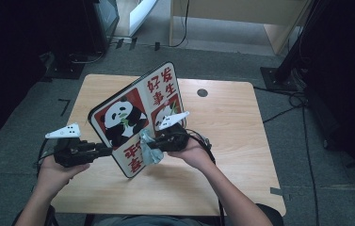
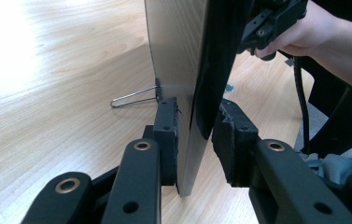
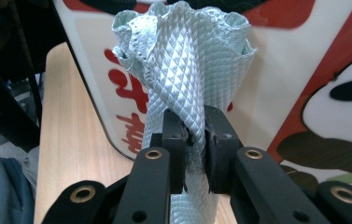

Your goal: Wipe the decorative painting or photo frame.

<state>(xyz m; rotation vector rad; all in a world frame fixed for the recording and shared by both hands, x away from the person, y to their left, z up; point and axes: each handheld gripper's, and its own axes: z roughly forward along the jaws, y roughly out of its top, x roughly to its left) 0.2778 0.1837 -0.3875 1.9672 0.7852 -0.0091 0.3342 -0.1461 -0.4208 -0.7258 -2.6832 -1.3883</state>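
High view: the panda board point(image 1: 137, 117), a flat rounded panel with red squares and the characters 好发事生, stands tilted over the wooden table point(image 1: 231, 141). The left gripper point(image 1: 107, 149) has its jaws around the board's edge, partly open. The right gripper point(image 1: 151, 143) pinches tight a pale green, diamond-textured cloth point(image 3: 187, 60) against the board.

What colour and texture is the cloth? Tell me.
Pale mint-green cloth, embossed with a diamond grid; best in the right gripper view.
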